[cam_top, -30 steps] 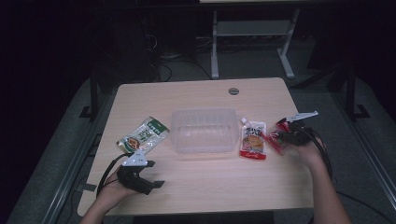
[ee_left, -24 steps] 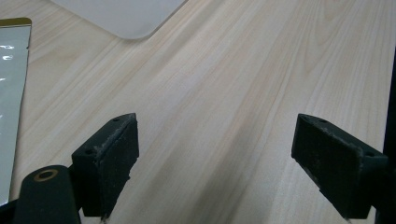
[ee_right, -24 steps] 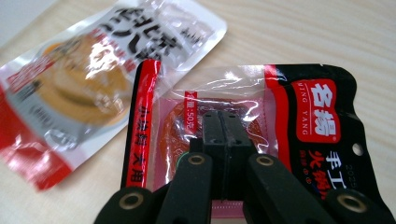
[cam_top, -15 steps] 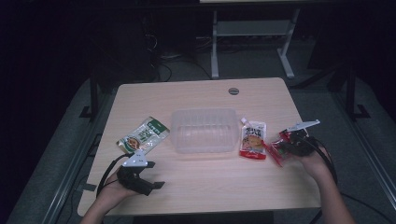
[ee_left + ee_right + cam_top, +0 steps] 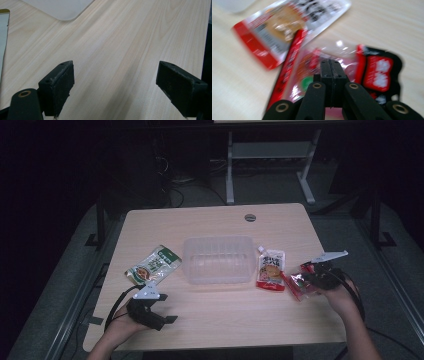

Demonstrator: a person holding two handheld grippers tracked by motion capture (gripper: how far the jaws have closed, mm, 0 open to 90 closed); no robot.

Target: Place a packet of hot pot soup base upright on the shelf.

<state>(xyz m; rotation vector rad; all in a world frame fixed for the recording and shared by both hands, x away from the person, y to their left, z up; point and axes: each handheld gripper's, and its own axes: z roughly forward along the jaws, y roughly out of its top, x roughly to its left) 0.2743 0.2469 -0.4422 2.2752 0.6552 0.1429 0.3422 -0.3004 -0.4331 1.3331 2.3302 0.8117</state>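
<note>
A small red and clear snack packet [image 5: 298, 284] lies at the table's right side, and my right gripper [image 5: 309, 279] is shut on its edge. In the right gripper view the closed jaws [image 5: 331, 63] meet over that crinkled packet [image 5: 299, 72]. Just beyond it lies a white and red pouch [image 5: 284, 27], also seen flat on the table [image 5: 270, 269]. My left gripper [image 5: 168, 320] rests near the front left edge. It stands open over bare wood [image 5: 115, 82], holding nothing.
A clear plastic container [image 5: 217, 259] sits at the middle of the wooden table [image 5: 240, 320]; its corner [image 5: 60, 8] shows past the left jaws. A green food packet [image 5: 152, 265] lies left of it. A cable hole [image 5: 250, 217] is at the back.
My right gripper has drawn back toward the front right edge, carrying the red packet with it. The left gripper has stayed put.
</note>
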